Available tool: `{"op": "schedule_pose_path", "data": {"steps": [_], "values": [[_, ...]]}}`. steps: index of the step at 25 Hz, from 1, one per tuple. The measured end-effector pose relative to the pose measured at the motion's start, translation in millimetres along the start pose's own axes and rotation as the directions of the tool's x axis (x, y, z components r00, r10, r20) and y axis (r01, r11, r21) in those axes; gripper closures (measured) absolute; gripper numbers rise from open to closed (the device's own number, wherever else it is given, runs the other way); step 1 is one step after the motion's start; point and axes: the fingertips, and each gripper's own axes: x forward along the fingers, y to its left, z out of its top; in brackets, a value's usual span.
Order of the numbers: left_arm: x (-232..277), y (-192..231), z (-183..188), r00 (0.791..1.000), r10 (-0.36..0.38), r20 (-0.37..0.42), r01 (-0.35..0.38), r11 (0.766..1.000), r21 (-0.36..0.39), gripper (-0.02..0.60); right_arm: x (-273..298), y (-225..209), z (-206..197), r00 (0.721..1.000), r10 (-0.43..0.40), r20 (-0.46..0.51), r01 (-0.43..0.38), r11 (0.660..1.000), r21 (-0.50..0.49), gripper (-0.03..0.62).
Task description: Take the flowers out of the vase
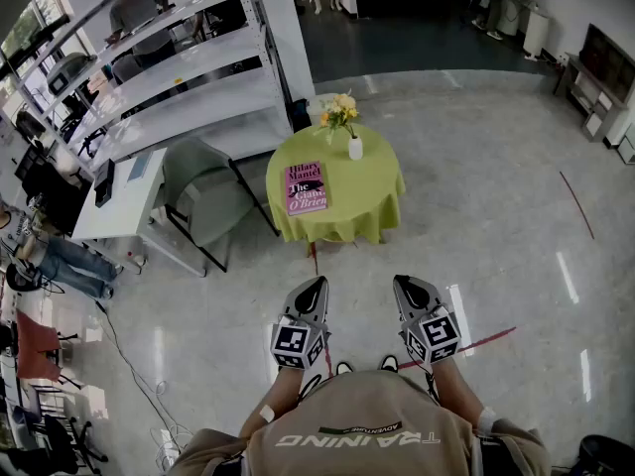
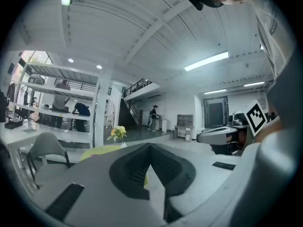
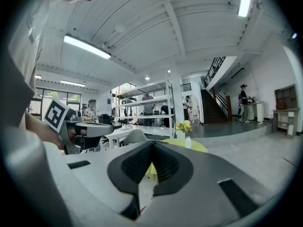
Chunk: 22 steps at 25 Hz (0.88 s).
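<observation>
Presently well short of the table [image 1: 369, 206], open floor between. Finds the flowers [image 1: 340, 112] toward the table's 12 o'clock edge, upright in a small white vase [image 1: 355, 148], stems running vertical. Notes a pink book [image 1: 306, 186] at about 8 o'clock from the vase. Holds the left gripper [image 1: 314, 286] and right gripper [image 1: 405, 284] side by side at 6 o'clock of the head view, both aimed toward 12 o'clock. Reads the left gripper's jaws as closed tip to tip, nothing between; same for the right. Places the vase near the midline between the two grippers, so judges neither hand clearly nearer. Probably calls for a walk forward, jaws opened, a pinch across the stems above the vase mouth, then a straight lift along that upright axis.
</observation>
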Motion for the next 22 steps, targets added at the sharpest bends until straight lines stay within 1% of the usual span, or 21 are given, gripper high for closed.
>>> {"op": "schedule_pose_path", "data": {"steps": [3,7,12,14,17,19,22], "values": [[4,7,1,1.000,0.000,0.004,0.000,1.000,-0.019,0.581,7,-2,5,1.000,-0.006,0.006,0.006,1.000,0.003,0.597],[0,7,-7,1.000,-0.005,-0.007,0.005,1.000,-0.023,0.581,7,0,0,1.000,-0.012,-0.002,0.012,1.000,0.008,0.597],[-4,11,-19,0.999,-0.036,-0.017,0.035,0.998,-0.045,0.581,16,15,-3,1.000,0.007,-0.012,-0.007,1.000,0.003,0.597],[-2,15,-19,0.999,-0.051,-0.012,0.050,0.997,-0.052,0.581,18,16,-2,1.000,-0.006,-0.010,0.006,1.000,0.006,0.597],[8,16,-11,0.996,-0.085,0.010,0.086,0.996,-0.026,0.581,18,9,-2,0.999,-0.043,-0.015,0.043,0.999,0.006,0.597],[14,20,-2,0.994,-0.105,0.025,0.105,0.994,-0.004,0.581,20,9,-1,0.999,-0.048,-0.016,0.048,0.999,-0.003,0.597],[15,33,5,0.993,-0.110,0.039,0.110,0.994,-0.007,0.581,30,16,2,0.999,-0.050,-0.020,0.050,0.999,-0.008,0.597]]}}
